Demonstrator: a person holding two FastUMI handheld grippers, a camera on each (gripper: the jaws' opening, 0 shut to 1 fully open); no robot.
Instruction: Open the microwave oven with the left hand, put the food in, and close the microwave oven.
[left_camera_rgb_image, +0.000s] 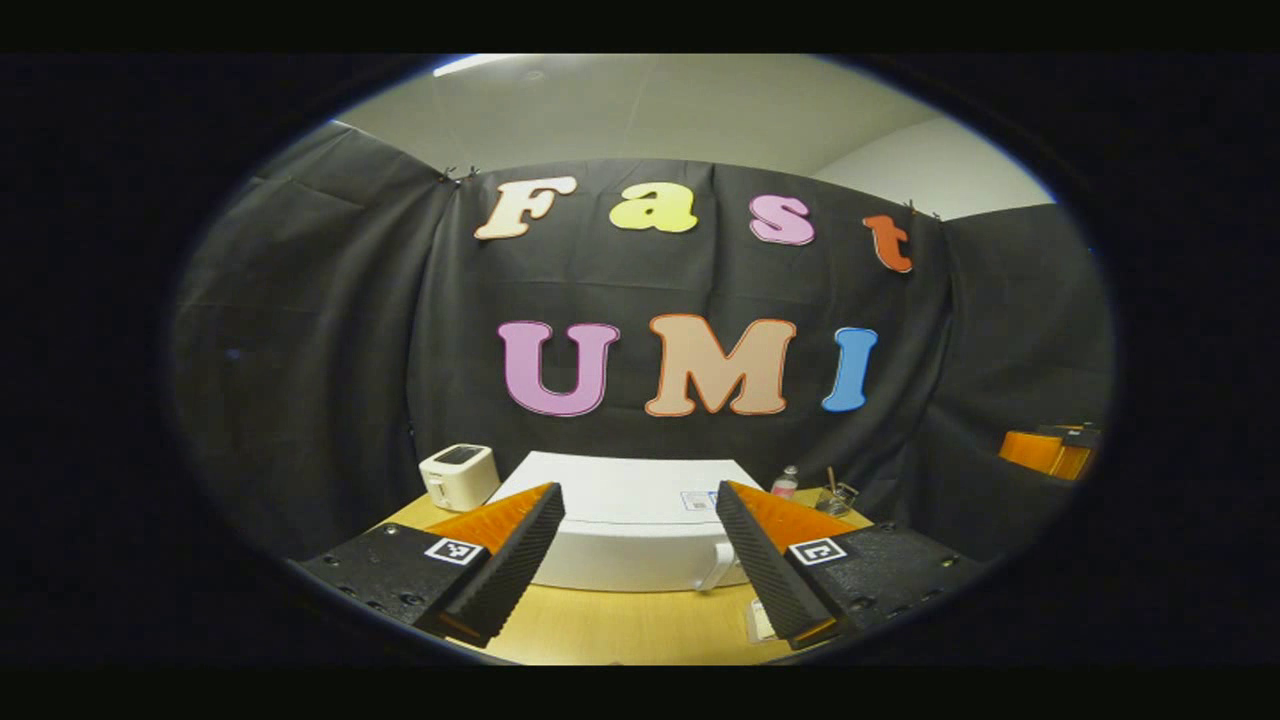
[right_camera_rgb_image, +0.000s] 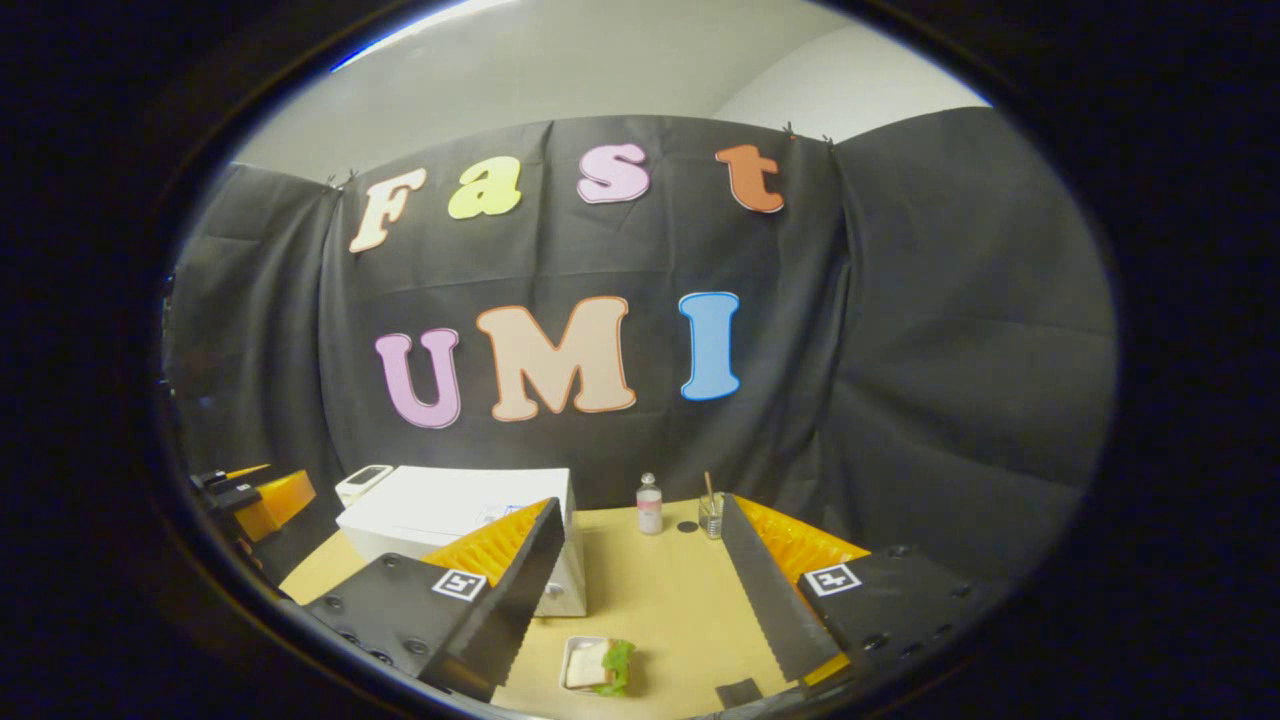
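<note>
**White microwave shut, both grippers above the table with nothing held**

White and boxy, the microwave oven (left_camera_rgb_image: 630, 530) stands on the wooden table (left_camera_rgb_image: 620, 625) with its door closed. In the left gripper view it lies straight ahead between the two fingers, and its pale handle (left_camera_rgb_image: 718, 568) sits just inside the right-hand finger. The left gripper (left_camera_rgb_image: 640, 560) has its fingers spread wide and they touch nothing.

The food (right_camera_rgb_image: 598, 665), a sandwich with a green leaf in a small shallow tray, lies low between the fingers of the right gripper (right_camera_rgb_image: 640, 585), nearer to the left-hand finger. These fingers are also spread wide and hold nothing.

I think the handle is the main risk: it is slim and pale against a pale door, so the fingers may slip off it when pulling. The tray looks light and may slide or tip if only one finger catches it.

Beyond the microwave a small toaster (left_camera_rgb_image: 459, 476) stands behind the left-hand finger, and a small bottle (right_camera_rgb_image: 650, 505) and a glass (right_camera_rgb_image: 711, 515) stand far ahead between the right gripper's fingers.
</note>
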